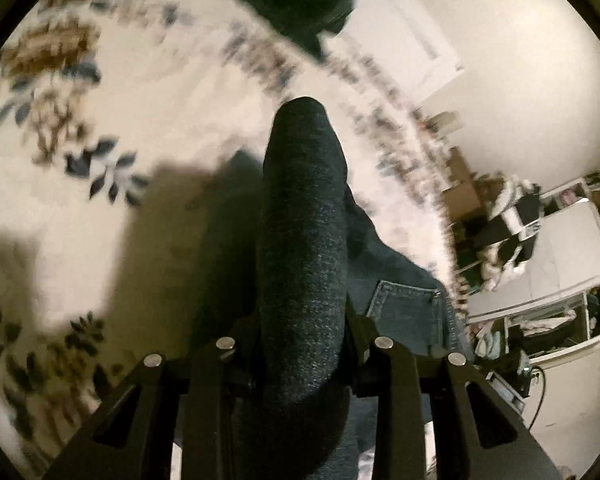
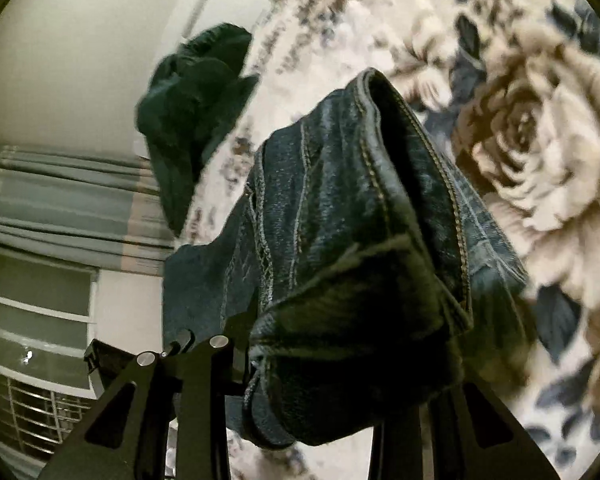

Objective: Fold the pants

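The pants are dark blue jeans. In the left wrist view a thick fold of the jeans stands up between my left gripper's jaws, with a back pocket hanging to the right. My left gripper is shut on this fold and holds it above the bed. In the right wrist view the jeans, stitched hem uppermost, drape over my right gripper, which is shut on the cloth. The fingertips of both grippers are hidden by denim.
A cream bedspread with blue and brown flowers lies below; it also shows in the right wrist view. A dark green garment lies at the bed's far edge. A window with blinds and cluttered shelves flank the bed.
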Demonstrator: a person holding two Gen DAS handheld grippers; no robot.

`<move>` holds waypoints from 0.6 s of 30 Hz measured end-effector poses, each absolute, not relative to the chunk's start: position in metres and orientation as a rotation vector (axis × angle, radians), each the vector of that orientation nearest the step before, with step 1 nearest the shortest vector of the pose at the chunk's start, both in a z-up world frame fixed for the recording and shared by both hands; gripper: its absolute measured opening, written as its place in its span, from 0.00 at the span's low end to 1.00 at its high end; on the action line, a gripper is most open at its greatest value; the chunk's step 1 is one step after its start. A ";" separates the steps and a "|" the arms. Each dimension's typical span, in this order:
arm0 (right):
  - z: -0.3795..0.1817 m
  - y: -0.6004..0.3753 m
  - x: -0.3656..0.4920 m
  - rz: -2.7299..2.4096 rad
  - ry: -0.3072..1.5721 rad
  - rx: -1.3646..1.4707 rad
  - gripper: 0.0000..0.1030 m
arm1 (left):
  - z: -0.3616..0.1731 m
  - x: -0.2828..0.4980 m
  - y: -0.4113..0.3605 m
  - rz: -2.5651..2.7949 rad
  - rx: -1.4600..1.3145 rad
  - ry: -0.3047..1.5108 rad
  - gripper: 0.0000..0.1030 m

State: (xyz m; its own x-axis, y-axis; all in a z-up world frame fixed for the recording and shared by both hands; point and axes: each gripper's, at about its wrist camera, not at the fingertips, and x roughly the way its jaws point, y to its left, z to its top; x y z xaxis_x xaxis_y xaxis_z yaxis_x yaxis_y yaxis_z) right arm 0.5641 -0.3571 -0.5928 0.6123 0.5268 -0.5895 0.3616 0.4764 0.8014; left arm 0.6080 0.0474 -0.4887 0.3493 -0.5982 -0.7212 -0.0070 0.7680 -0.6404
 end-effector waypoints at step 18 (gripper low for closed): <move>-0.535 -0.357 0.546 -0.157 1.205 0.574 0.66 | -0.457 0.559 0.045 -0.223 -0.197 1.213 0.89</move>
State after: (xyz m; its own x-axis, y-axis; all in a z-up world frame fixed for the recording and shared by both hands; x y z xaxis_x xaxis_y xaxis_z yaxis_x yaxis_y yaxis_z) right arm 0.5460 -0.3571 -0.5352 0.3663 0.1829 -0.9124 0.4112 0.8478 0.3350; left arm 0.5588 0.0455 -0.4574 0.3334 -0.2740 -0.9021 0.0648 0.9612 -0.2680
